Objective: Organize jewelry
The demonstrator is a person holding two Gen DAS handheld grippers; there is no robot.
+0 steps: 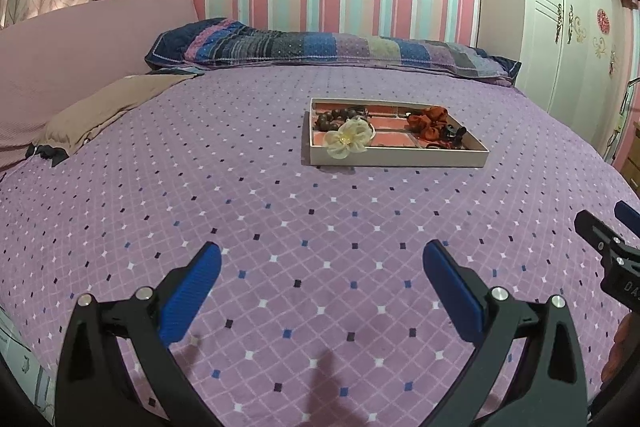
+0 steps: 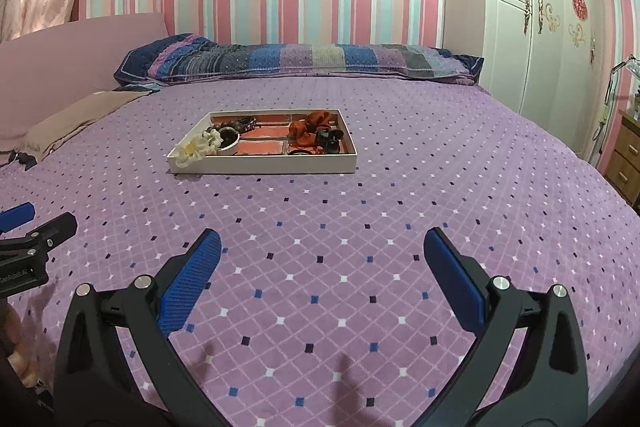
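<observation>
A shallow white tray [image 1: 400, 158] with a red tiled floor lies on the purple bed, also in the right wrist view [image 2: 260, 167]. It holds a cream fabric flower [image 1: 347, 139] [image 2: 199, 147] over its near left rim, a dark bead bracelet [image 1: 334, 117] [image 2: 228, 127], an orange-red scrunchie [image 1: 426, 121] [image 2: 314, 127] and a black hair clip [image 1: 452, 133] [image 2: 330, 141]. My left gripper [image 1: 322, 255] is open and empty, well short of the tray. My right gripper [image 2: 322, 241] is open and empty, also short of it.
A purple diamond-patterned bedspread [image 1: 280, 227] covers the bed. A striped pillow [image 1: 328, 47] lies along the far wall, a brown cushion [image 1: 100, 107] at the left. A white wardrobe [image 2: 532, 27] and wooden drawers [image 2: 628, 163] stand at the right.
</observation>
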